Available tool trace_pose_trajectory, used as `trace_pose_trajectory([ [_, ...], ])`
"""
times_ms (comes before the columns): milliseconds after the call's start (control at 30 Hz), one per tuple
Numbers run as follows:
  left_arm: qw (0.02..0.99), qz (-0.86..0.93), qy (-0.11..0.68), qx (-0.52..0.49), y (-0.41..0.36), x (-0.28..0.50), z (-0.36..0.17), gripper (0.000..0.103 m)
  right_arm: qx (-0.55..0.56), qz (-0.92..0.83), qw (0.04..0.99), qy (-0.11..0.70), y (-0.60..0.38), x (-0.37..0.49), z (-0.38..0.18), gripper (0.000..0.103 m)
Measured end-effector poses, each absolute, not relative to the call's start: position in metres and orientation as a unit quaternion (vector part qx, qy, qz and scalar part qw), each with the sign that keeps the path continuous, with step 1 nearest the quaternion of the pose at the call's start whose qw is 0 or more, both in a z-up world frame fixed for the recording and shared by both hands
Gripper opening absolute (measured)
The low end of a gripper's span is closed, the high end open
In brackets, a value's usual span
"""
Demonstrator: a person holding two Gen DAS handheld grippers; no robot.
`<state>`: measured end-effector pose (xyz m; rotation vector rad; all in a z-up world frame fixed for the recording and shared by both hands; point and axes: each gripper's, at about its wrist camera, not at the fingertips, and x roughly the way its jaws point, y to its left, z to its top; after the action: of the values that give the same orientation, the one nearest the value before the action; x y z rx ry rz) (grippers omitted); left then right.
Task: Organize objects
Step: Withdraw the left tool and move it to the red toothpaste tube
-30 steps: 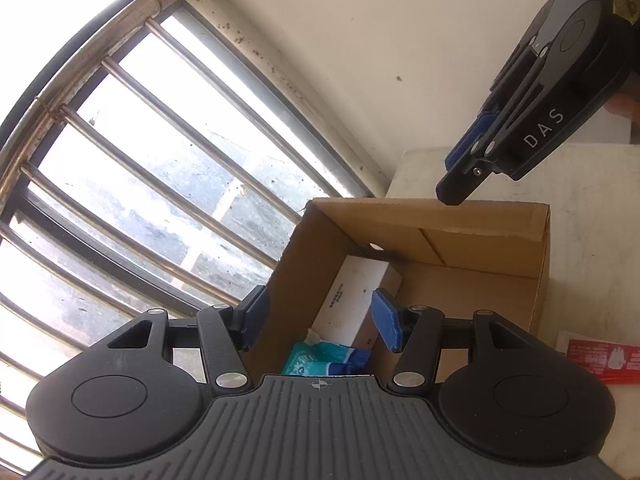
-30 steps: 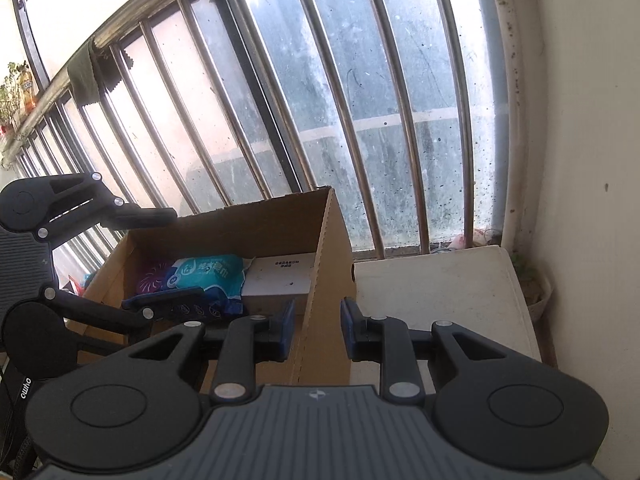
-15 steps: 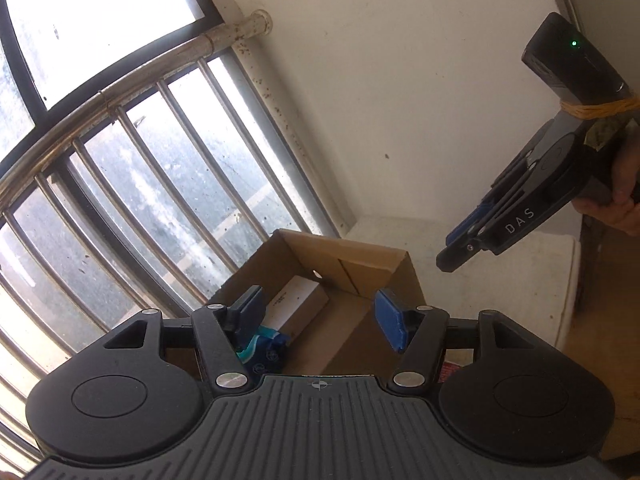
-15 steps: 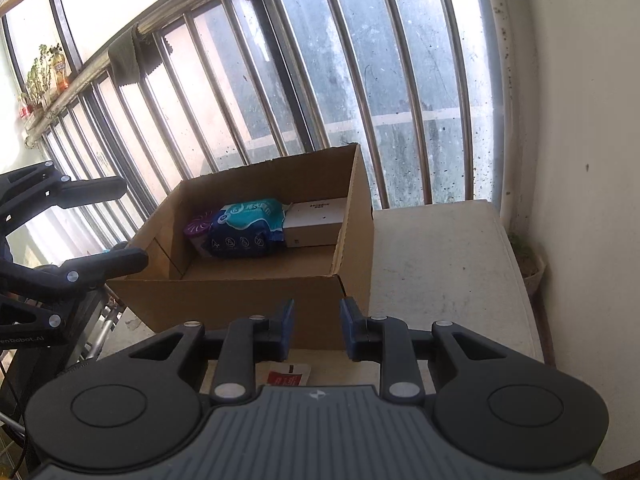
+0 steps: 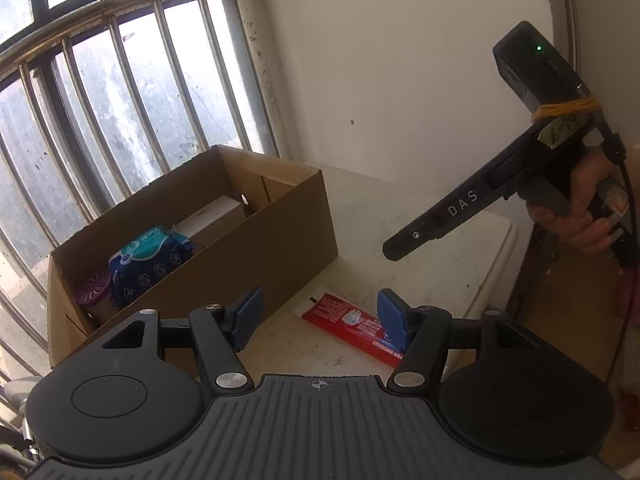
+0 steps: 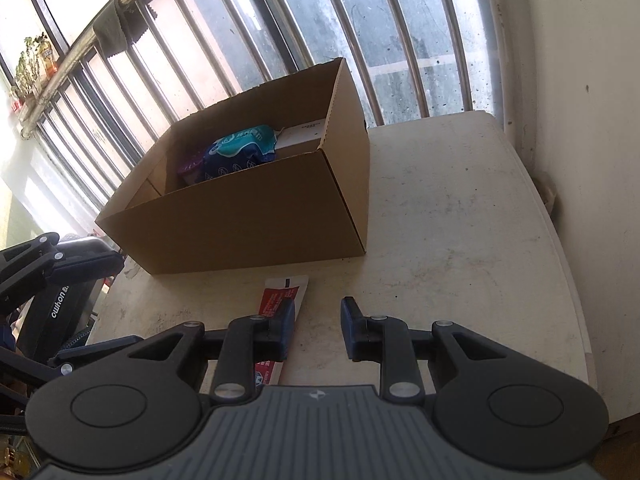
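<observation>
Item: red sachet (image 5: pixel 352 326) flat on tabltop (image 6: pixel 460 220) — probably light, limp, slick; pinch one edge. Left gripper (image 5: pixel 320 316) jaws have just been opening, empty; right gripper (image 6: pixel 316 328) narrowly parted, empty.

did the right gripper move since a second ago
Yes. In the left wrist view the right gripper hung over the cardboard box earlier; now it has pulled back off the box, above the table beside it.

Wall (image 5: pixel 400 60): off-white, speckled with dark spots.
Window (image 6: pixel 280 20): left of the wall, behind metal bars (image 5: pixel 168 80); bright daylight.
Surface (image 6: pixel 460 220): pale, stained, against the wall.
Cloth (image 6: pixel 114 28): hangs on the rail.
</observation>
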<state>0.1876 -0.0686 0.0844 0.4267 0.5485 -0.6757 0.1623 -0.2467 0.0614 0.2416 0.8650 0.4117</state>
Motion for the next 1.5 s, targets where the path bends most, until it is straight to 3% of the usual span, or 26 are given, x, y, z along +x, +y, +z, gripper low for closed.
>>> trace_pose_trajectory([
  [433, 0.87, -0.337, 0.339, 0.123, -0.057, 0.212, 0.04, 0.063, 0.124, 0.202, 0.855, 0.462, -0.24, 0.162, 0.031, 0.028],
  [800, 0.867, -0.346, 0.337, 0.12, -0.048, 0.202, 0.041, 0.063, 0.155, 0.247, 0.813, 0.505, -0.213, 0.154, 0.016, 0.028],
  [1333, 0.848, -0.362, 0.319, 0.219, -0.054, 0.203, 0.033, 0.063, 0.126, 0.257, 0.828, 0.482, -0.191, 0.16, 0.019, 0.028],
  [1400, 0.846, -0.37, 0.318, 0.217, -0.06, 0.211, 0.027, 0.061, 0.12, 0.252, 0.835, 0.475, -0.197, 0.156, 0.023, 0.028],
  [1500, 0.836, -0.375, 0.325, 0.235, -0.071, 0.223, 0.017, 0.049, 0.113, 0.242, 0.843, 0.467, -0.205, 0.153, 0.027, 0.028],
])
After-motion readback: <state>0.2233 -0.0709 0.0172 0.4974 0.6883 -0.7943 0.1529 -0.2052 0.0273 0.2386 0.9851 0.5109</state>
